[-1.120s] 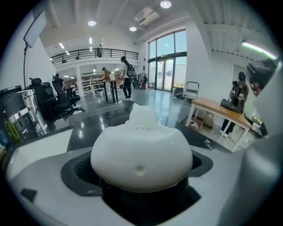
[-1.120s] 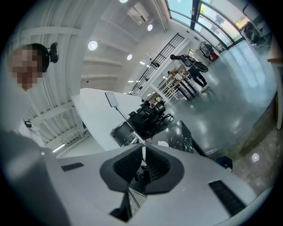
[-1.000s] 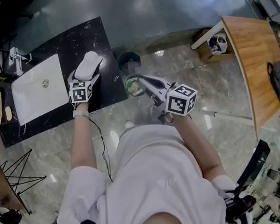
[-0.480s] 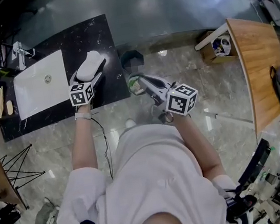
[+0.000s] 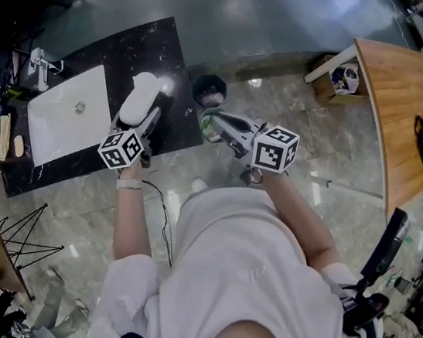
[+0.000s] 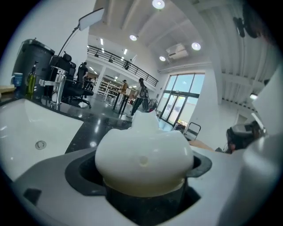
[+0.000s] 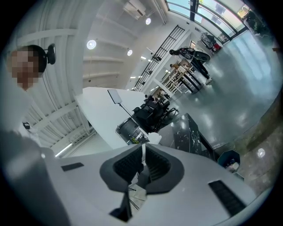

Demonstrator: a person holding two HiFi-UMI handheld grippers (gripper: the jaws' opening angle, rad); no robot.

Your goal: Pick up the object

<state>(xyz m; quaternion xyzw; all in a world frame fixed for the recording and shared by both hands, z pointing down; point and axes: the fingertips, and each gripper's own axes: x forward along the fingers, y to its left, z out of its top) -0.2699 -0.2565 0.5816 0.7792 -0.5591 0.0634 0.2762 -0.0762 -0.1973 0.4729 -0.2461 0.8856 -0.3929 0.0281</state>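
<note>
The white object is clamped between the jaws of the left gripper, over the black worktop and just beside the sink. Its long axis is seen in line with that gripper, with the rounded far end pointed away from the person. Whether it is clear of the worktop cannot be told. The right gripper is held closed and empty beyond the worktop's edge, so the lift is judged the left's alone.
</note>
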